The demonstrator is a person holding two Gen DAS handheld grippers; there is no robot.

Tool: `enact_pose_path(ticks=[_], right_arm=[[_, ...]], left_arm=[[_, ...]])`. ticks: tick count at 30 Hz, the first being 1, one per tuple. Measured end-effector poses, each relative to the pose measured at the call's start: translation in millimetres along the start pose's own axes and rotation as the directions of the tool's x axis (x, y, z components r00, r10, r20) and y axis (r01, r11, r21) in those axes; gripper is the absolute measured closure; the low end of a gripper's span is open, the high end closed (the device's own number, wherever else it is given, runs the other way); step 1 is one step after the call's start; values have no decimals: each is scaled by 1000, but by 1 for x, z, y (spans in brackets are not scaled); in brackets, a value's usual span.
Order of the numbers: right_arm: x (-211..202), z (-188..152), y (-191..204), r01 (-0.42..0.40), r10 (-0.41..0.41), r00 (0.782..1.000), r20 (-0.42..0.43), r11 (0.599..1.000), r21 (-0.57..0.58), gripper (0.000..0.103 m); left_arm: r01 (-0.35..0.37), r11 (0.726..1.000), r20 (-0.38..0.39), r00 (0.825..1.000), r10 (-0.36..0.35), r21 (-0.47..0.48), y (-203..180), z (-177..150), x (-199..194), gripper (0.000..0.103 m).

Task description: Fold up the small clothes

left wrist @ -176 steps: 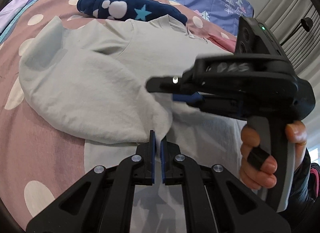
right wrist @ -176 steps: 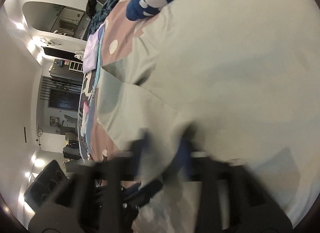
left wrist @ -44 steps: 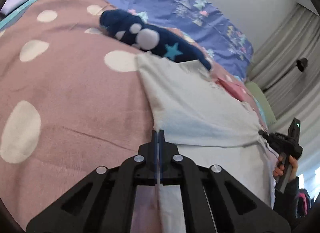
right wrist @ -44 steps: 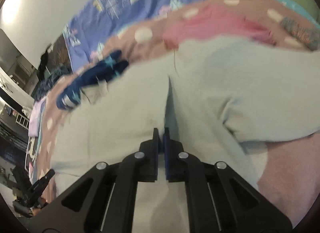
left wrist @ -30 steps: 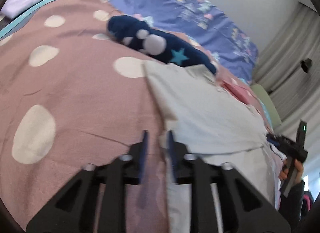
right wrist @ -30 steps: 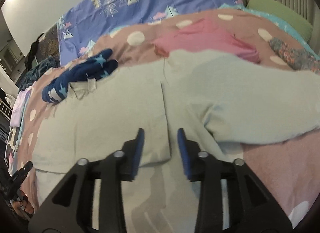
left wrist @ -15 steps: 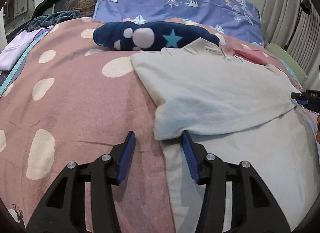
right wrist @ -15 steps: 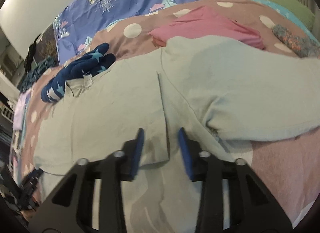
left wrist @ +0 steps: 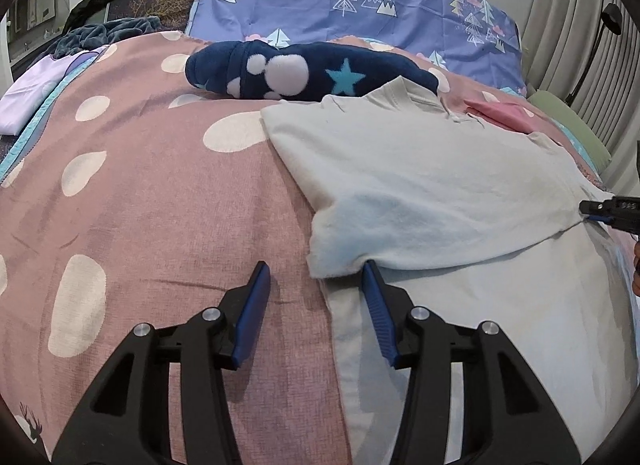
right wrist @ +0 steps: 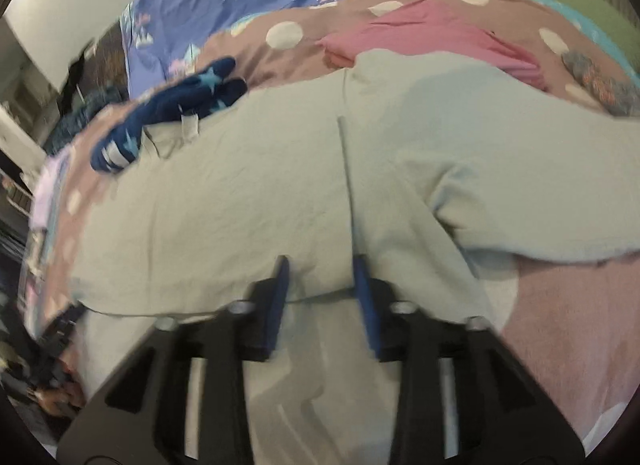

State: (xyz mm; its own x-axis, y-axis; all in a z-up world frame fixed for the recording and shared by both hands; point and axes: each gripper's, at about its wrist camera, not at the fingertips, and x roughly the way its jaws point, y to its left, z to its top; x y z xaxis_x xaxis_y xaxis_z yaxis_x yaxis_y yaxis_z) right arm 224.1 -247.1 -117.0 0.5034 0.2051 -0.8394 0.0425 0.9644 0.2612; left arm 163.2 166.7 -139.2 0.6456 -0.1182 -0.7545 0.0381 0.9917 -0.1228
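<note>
The left claw is held about half open and empty, its pads set astride the near corner of the folded-over flap of the pale grey shirt. In the blurred right wrist view the right claw is seen with pads apart, a fold of the shirt between them, seemingly not yet pinched. The shirt is spread on the pink spotted bed cover, just before a navy starred fleece.

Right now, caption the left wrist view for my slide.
Left gripper, fingers open, straddles the folded corner of a pale T-shirt on a polka-dot bedspread.
</note>
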Motion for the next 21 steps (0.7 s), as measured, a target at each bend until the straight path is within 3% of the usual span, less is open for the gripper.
enact_pose_path(ticks=[6, 8, 11, 14, 16, 19, 21], right_arm=[[-42, 17, 6, 31, -30, 987, 160, 1000, -3, 99], [-41, 21, 5, 66, -62, 987, 151, 998, -19, 99], [-29, 21, -6, 43, -45, 995, 92, 999, 23, 99], [-15, 18, -18, 58, -61, 997, 51, 996, 63, 94], [-11, 17, -23, 92, -95, 995, 33, 992, 87, 89], [-28, 21, -17, 177, -193, 975, 112, 974, 138, 85], [-39, 30, 11, 159, -168, 969, 180, 985, 66, 85]], left_arm=[[19, 1000, -1, 1000, -19, 1, 2, -1, -1, 54], [15, 1000, -3, 1000, -15, 4, 1, -1, 0, 54], [-3, 1000, -1, 1000, 3, 12, -1, -1, 0, 56], [-8, 1000, 4, 1000, 8, 5, 0, 1, 1, 74], [21, 1000, 10, 1000, -21, -8, 2, 1, 1, 79], [62, 997, 14, 998, -62, -43, 7, 2, 1, 80], [103, 991, 16, 995, -102, -84, 13, 3, 3, 80]])
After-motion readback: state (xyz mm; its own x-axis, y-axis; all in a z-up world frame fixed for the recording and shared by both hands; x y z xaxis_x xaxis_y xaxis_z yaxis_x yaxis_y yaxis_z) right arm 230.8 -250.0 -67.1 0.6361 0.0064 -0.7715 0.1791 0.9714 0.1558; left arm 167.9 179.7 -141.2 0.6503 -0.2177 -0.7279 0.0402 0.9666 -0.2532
